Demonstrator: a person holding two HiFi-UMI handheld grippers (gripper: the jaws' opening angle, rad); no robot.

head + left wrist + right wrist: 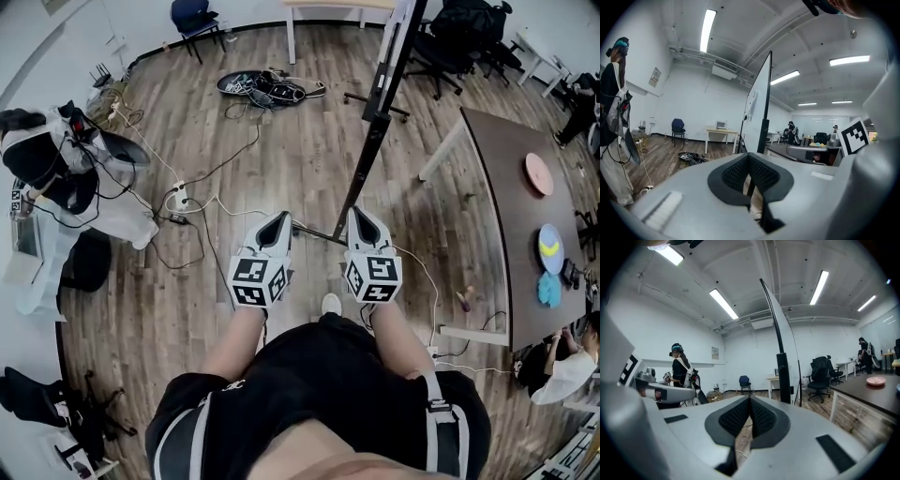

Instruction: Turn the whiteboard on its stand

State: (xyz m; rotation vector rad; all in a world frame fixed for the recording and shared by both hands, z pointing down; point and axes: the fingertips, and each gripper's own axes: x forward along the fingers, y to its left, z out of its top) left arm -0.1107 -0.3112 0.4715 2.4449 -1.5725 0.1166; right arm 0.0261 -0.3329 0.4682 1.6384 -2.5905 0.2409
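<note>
The whiteboard (392,58) stands edge-on to me on its black stand, whose post (362,173) comes down to the wooden floor just ahead of both grippers. My left gripper (278,219) sits left of the post and my right gripper (360,216) right of it, both level and pointing at the stand without touching it. In the left gripper view the board's white face (757,105) rises past the shut left gripper (749,157). In the right gripper view the board's thin edge (779,329) and its post (783,377) stand beyond the shut right gripper (750,400). Neither holds anything.
A brown table (506,202) with a pink plate (538,173) and a blue plate (550,248) stands to the right. Cables and a power strip (178,198) trail over the floor at left, near a person (52,173). Black office chairs (459,37) stand behind the board.
</note>
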